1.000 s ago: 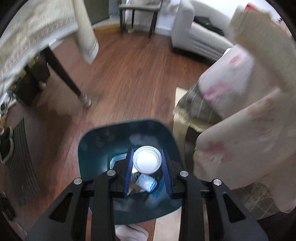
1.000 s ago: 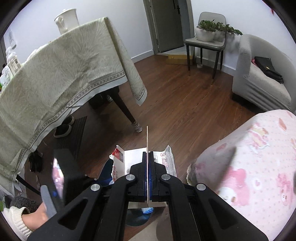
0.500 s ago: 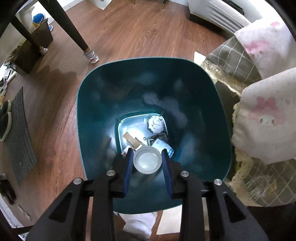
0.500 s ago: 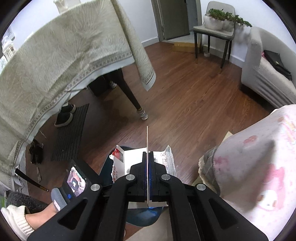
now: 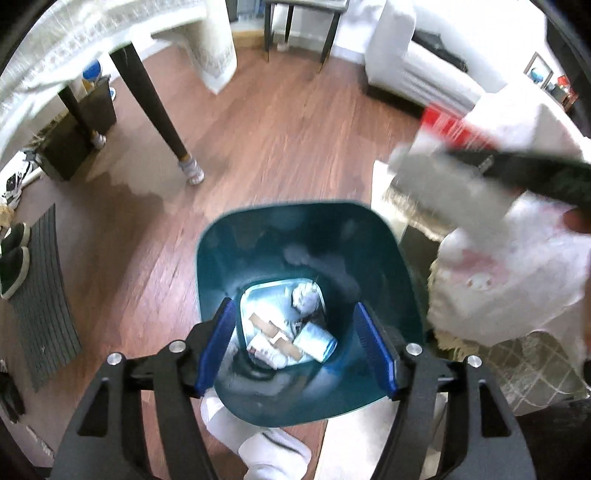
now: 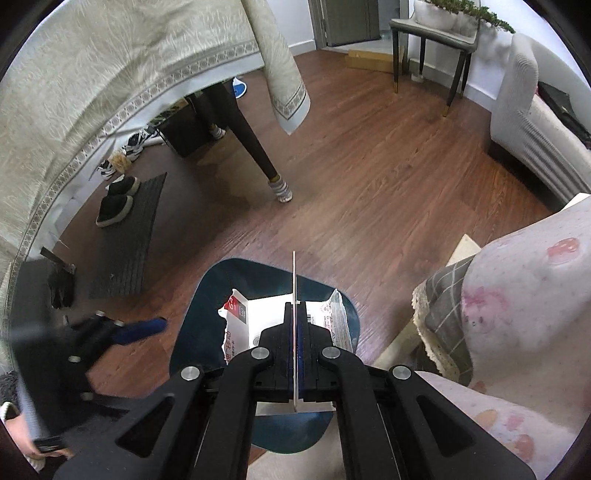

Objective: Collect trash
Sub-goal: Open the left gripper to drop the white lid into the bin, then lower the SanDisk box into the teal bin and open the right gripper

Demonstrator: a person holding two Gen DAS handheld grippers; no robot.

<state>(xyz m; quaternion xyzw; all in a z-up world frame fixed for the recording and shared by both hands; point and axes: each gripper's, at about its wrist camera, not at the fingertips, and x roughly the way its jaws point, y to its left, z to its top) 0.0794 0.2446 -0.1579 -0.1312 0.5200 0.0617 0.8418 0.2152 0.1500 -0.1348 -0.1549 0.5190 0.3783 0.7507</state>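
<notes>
A teal trash bin (image 5: 369, 258) stands on the wooden floor below both grippers. My left gripper (image 5: 293, 310) hangs over its mouth with the jaws opening and nothing between them. A clear plastic cup (image 5: 314, 341) lies on the bin's bottom among crumpled paper (image 5: 304, 297) and cardboard scraps. My right gripper (image 6: 294, 306) is shut on a flat white wrapper with red print (image 6: 255, 321), held edge-up above the bin (image 6: 207, 295). In the left wrist view the right gripper (image 5: 524, 173) and its wrapper (image 5: 443, 184) show blurred at the upper right. The left gripper (image 6: 136, 328) shows at the lower left of the right wrist view.
A table under a pale cloth (image 6: 92, 92) stands at the left, its dark leg (image 6: 258, 155) close to the bin. Shoes (image 6: 114, 206) sit on a dark mat. A pink-printed blanket (image 6: 524, 295) fills the right. A sofa (image 6: 535, 122) and chair (image 6: 428, 33) stand behind. A socked foot (image 5: 258, 435) is below the bin.
The left gripper's jaws spread and the cup dropped from them into the bin. The right gripper sank with its wrapper and now hangs over the bin.
</notes>
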